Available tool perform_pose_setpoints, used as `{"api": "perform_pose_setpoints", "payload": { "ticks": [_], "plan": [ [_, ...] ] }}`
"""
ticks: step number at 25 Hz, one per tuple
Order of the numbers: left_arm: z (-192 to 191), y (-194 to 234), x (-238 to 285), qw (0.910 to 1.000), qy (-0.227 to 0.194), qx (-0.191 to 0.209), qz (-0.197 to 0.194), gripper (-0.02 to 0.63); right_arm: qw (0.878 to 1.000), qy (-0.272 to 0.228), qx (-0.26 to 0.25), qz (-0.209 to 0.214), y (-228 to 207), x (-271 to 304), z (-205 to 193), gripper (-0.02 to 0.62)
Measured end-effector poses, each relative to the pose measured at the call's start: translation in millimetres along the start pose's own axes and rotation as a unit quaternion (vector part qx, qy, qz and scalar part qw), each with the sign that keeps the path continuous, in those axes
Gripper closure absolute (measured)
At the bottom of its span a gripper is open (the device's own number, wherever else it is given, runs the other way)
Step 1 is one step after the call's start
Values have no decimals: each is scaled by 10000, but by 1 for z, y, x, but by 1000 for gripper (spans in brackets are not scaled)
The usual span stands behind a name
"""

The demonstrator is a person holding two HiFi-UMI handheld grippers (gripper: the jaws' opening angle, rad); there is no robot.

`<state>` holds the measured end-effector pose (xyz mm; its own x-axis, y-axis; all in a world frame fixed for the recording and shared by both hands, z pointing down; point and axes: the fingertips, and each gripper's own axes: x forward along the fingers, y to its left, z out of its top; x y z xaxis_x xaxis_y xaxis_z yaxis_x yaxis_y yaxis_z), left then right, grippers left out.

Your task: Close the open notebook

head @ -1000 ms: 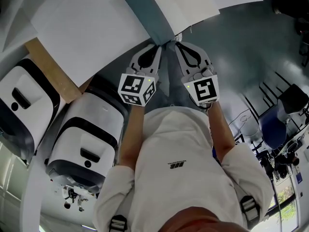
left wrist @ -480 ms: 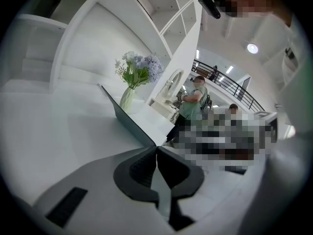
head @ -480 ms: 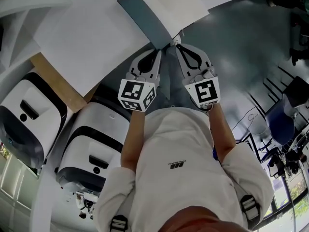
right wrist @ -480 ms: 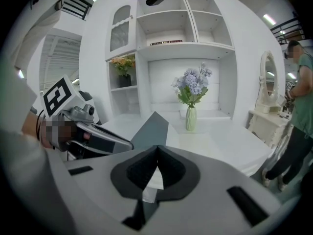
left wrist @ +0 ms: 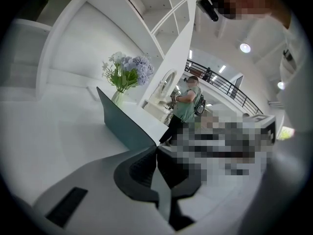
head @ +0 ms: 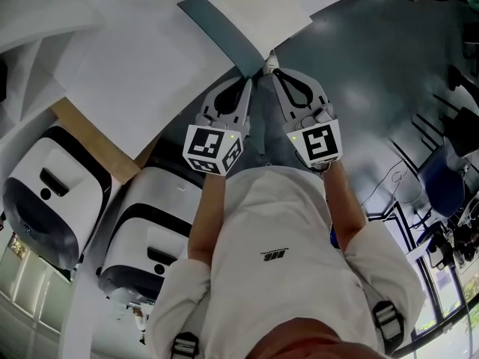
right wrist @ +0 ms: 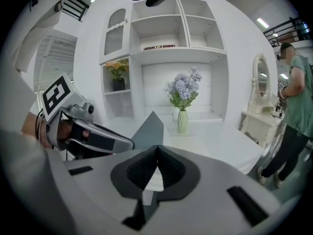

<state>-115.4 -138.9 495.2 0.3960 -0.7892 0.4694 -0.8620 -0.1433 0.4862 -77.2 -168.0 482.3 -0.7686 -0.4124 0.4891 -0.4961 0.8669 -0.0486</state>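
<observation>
The open notebook has a teal cover (head: pixel 217 25) and a white page (head: pixel 258 10); it lies on the white table at the top of the head view. Both grippers meet at its near corner. My left gripper (head: pixel 247 81) is shut on the teal cover (left wrist: pixel 124 124), which rises slanted from its jaws (left wrist: pixel 157 148). Right beside it, my right gripper (head: pixel 269 69) is shut on a white page, a pale sliver of which shows between its jaws (right wrist: pixel 156 148). The teal cover (right wrist: pixel 149 129) stands just behind them, and the left gripper (right wrist: pixel 88 136) shows at the left.
The white table (head: pixel 135 66) has a wooden edge (head: pixel 97 133). Two white-and-black machines (head: pixel 45 193) (head: pixel 157 230) stand on the floor to my left. A vase of flowers (right wrist: pixel 182 102) stands on the table before white shelves. A person in a green shirt (right wrist: pixel 293 97) stands at the right.
Both grippers keep their hold at the notebook's corner. The notebook has drifted slightly left in the head view, and the floor machines have shifted right and downward as the view moved.
</observation>
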Motion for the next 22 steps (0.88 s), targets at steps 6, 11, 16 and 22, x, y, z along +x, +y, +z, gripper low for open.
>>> {"api": "perform_pose_setpoints", "payload": {
  "ticks": [6, 11, 16, 22],
  "plan": [
    [9, -10, 9, 9998, 17, 114, -134, 606, 9999, -52, 84, -137, -12, -6, 3, 600],
    [15, -17, 20, 9996, 35, 175, -212, 606, 9996, -70, 150, -218, -25, -9, 3, 600],
    [21, -24, 32, 9993, 54, 230, -295, 606, 9994, -69, 186, -291, -37, -13, 2, 598],
    [28, -32, 46, 9989, 75, 280, -365, 606, 9990, -82, 240, -375, -53, -18, 2, 600]
  ]
}}
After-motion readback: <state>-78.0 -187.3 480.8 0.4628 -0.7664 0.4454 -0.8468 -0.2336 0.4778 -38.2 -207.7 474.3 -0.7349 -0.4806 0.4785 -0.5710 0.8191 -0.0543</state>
